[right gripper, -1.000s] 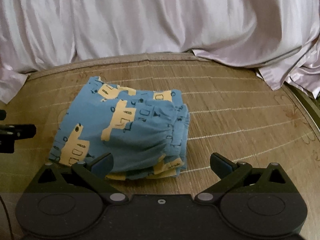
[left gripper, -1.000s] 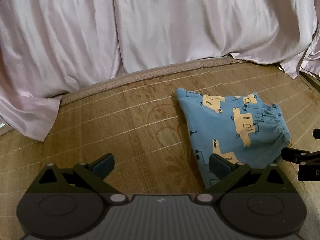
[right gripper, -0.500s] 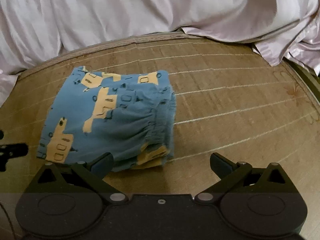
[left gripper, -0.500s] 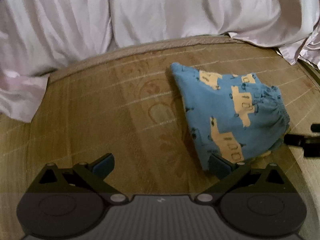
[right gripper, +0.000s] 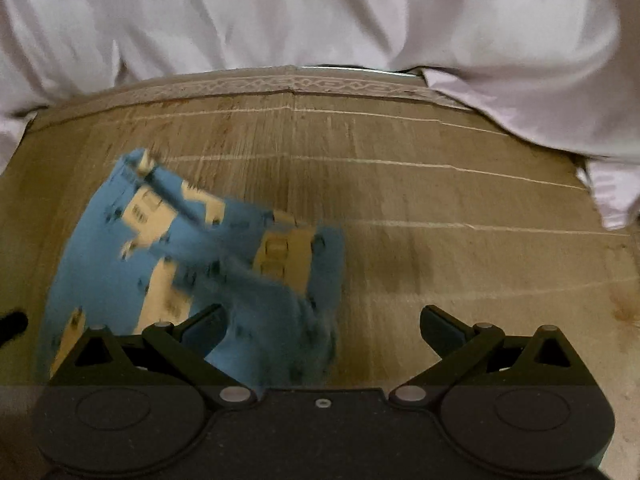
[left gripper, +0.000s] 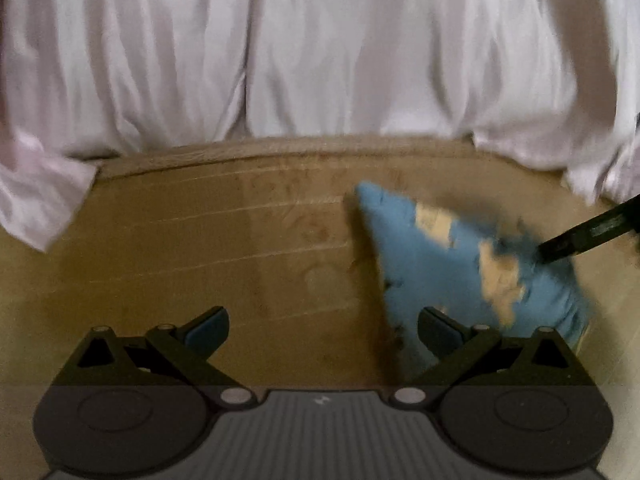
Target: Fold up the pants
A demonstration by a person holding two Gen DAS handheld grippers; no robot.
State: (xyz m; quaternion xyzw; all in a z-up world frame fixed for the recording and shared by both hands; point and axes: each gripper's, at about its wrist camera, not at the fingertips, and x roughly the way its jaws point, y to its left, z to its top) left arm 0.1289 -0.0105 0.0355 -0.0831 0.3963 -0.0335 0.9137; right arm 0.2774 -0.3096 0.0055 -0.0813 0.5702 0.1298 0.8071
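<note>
Blue fabric: the pants [right gripper: 172, 264], printed with cream vehicle shapes, lie as a compact folded bundle on the woven mat [right gripper: 440, 208]; both views are blurred, so fine detail is uncertain.
Location: bundle sits toward the near side of the mat, well clear of the pale sheet [right gripper: 320, 12] draped behind it.
Left gripper [left gripper: 322, 330]: fingers spread wide, nothing between them; its right-hand finger [left gripper: 438, 330] overlaps the bundle's near corner in view, contact cannot be confirmed.
Right gripper [right gripper: 322, 330]: fingers spread wide and empty; its left-hand finger [right gripper: 206, 330] lies over the bundle's near edge in view.
Cross-view: a dark finger of the right gripper enters the left view from the right, its tip against the gathered end of the pants.
Reason for placement: judged that both tools flank the bundle with jaws apart because no fabric is being carried; the fold appears complete or nearly so, and the tools are placed to tidy or leave it.
Orientation: in the right view the bundle's long axis runs from far-left to near-right; the gathered waistband end points near-right, the flat folded corner points away toward the sheet.
Layers: cream print shows at the near edge, suggesting stacked layers.
</note>
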